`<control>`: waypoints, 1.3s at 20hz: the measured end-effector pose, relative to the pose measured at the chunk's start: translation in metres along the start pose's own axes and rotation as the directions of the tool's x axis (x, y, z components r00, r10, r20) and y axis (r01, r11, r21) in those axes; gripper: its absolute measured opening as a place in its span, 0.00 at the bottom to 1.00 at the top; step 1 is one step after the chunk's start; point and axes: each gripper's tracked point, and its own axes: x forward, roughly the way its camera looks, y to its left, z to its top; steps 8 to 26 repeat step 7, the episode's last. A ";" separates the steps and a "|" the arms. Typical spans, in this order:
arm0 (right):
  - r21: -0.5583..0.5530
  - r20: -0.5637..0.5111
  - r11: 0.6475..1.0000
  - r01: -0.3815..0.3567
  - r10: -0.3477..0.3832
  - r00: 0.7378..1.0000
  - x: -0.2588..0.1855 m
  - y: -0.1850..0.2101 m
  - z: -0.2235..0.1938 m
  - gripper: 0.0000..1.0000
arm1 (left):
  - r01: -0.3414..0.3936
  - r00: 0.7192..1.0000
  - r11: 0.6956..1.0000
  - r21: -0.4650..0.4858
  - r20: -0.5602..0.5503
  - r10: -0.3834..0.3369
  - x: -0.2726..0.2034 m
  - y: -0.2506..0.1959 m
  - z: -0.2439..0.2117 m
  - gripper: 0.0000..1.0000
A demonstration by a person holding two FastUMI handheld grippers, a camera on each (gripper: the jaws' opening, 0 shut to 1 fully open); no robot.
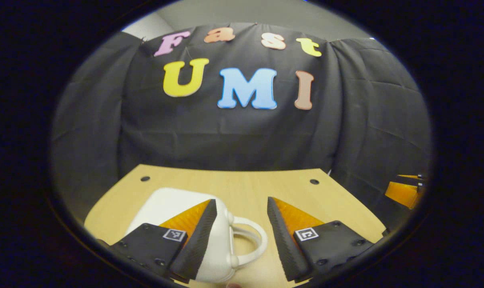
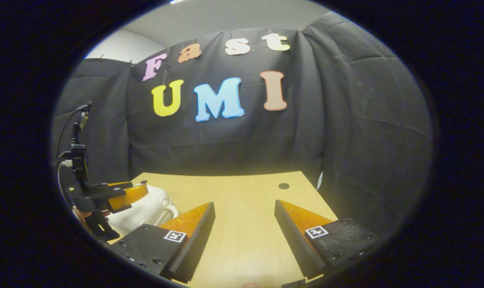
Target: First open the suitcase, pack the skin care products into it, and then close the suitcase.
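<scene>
From the left gripper view I see my left gripper [image 1: 242, 224] with its jaws spread wide apart, holding nothing. Below and between them sits the white suitcase [image 1: 221, 244], lying on the light wooden bench [image 1: 242, 184] with its lid down. Its looped handle [image 1: 252, 244] points toward the gap between my jaws, and the left finger [image 1: 197, 236] overlaps the case's body in the picture; I cannot tell whether it touches the shell. Far off at the right edge of this view I catch a bit of the right gripper [image 1: 404, 192], beside the bench's edge.

In the right gripper view my right gripper [image 2: 244, 228] also has its jaws wide apart, with only bare bench [image 2: 242, 208] between them. To the left in this view I see the left gripper [image 2: 105, 196] from the side, hanging just over the suitcase [image 2: 145, 210], with a hand [image 2: 85, 216] partly showing beneath its body. The suitcase sits near the bench's left side here, well apart from my right jaws. Two dark round holes mark the bench's far corners.
</scene>
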 end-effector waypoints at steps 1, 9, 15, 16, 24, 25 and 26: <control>-0.015 0.030 1.000 0.016 -0.015 0.999 -0.002 -0.002 0.006 0.92 | -0.028 0.998 0.999 0.024 0.059 0.027 -0.010 -0.004 0.021 0.87; -0.103 0.176 0.991 0.084 -0.065 0.982 -0.013 -0.017 0.028 0.93 | -0.075 0.972 0.997 0.008 0.226 0.072 -0.052 -0.043 0.070 0.89; -0.103 0.176 0.991 0.084 -0.065 0.982 -0.013 -0.017 0.028 0.93 | -0.075 0.972 0.997 0.008 0.226 0.072 -0.052 -0.043 0.070 0.89; -0.103 0.176 0.991 0.084 -0.065 0.982 -0.013 -0.017 0.028 0.93 | -0.075 0.972 0.997 0.008 0.226 0.072 -0.052 -0.043 0.070 0.89; -0.103 0.176 0.991 0.084 -0.065 0.982 -0.013 -0.017 0.028 0.93 | -0.075 0.972 0.997 0.008 0.226 0.072 -0.052 -0.043 0.070 0.89; -0.103 0.176 0.991 0.084 -0.065 0.982 -0.013 -0.017 0.028 0.93 | -0.075 0.972 0.997 0.008 0.226 0.072 -0.052 -0.043 0.070 0.89; -0.103 0.176 0.991 0.084 -0.065 0.982 -0.013 -0.017 0.028 0.93 | -0.075 0.972 0.997 0.008 0.226 0.072 -0.052 -0.043 0.070 0.89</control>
